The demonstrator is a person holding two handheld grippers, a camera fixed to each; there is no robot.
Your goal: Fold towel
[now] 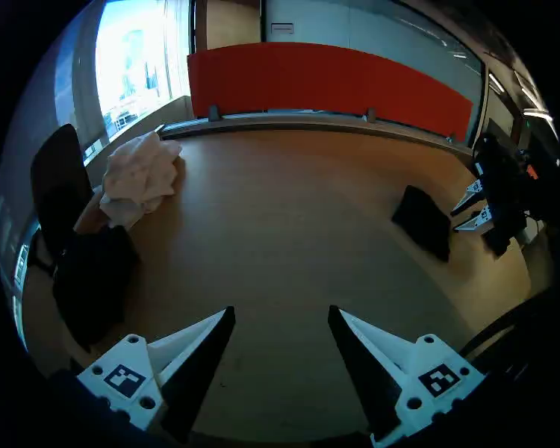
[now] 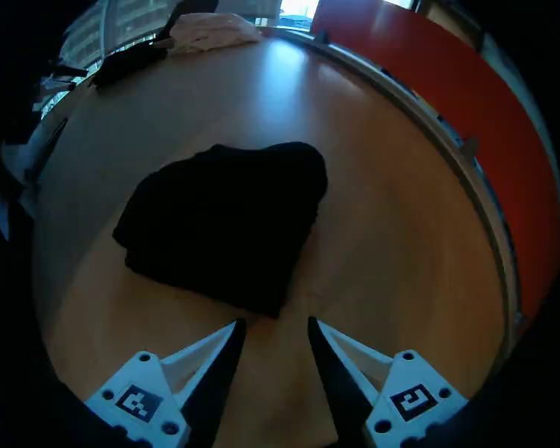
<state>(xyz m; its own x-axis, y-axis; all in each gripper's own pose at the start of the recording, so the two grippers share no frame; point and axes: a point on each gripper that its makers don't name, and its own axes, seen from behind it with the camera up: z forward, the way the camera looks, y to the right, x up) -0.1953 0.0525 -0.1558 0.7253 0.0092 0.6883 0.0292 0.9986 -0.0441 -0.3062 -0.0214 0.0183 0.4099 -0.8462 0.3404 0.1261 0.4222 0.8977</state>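
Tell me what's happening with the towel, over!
Left gripper open, empty. Right gripper open, just short of black towel, folded flat on table. White towel pile far off, not in the way.

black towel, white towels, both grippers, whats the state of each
black towel: looks folded, lying flat on the table
white towels: crumpled heap, not folded, near the table's far corner
left gripper: open, holding nothing, over bare table
right gripper: open, holding nothing, tips just short of the black towel's near edge

matt black cloth towel (image 2: 224,220) on smooth, glossy wooden table (image 2: 399,224)
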